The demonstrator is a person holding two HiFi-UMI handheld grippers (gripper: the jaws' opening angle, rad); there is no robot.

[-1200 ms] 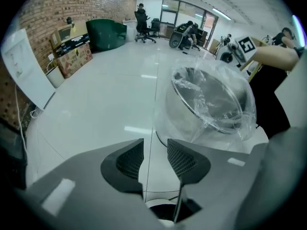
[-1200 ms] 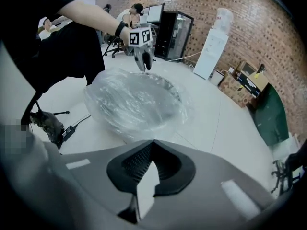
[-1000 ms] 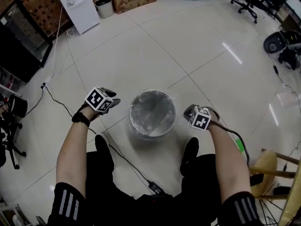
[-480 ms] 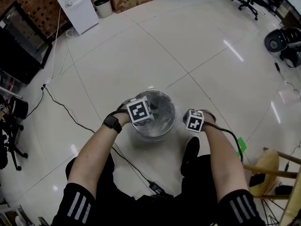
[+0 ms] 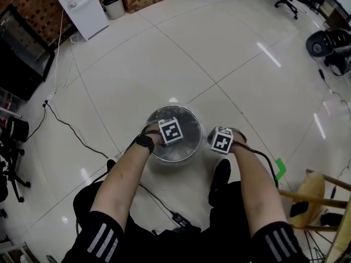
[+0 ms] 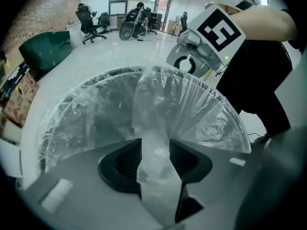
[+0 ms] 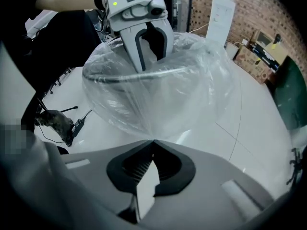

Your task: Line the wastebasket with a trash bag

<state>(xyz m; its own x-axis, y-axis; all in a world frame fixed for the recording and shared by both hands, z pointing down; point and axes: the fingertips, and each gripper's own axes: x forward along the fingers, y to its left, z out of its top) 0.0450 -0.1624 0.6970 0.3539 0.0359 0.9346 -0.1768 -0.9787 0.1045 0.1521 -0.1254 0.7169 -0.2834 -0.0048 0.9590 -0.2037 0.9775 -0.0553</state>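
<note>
The trash bag (image 6: 192, 110) lies in the wastebasket (image 5: 173, 108), left hand-held gripper (image 6: 154, 146) over its mouth, right hand-held gripper (image 7: 153, 143) beside it.

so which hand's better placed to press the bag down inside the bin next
Left, likely. The left tool hangs over the wastebasket mouth; its jaws have just been opening, trash bag film loose between them. The right tool is shut on the bag outside the rim, anchoring it.

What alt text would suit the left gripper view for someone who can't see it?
The left gripper has its dark jaws apart, having just been opening, with a fold of the clear plastic trash bag between them. Below, the bag lines the round grey wastebasket, and the right gripper is at its far rim.
</note>
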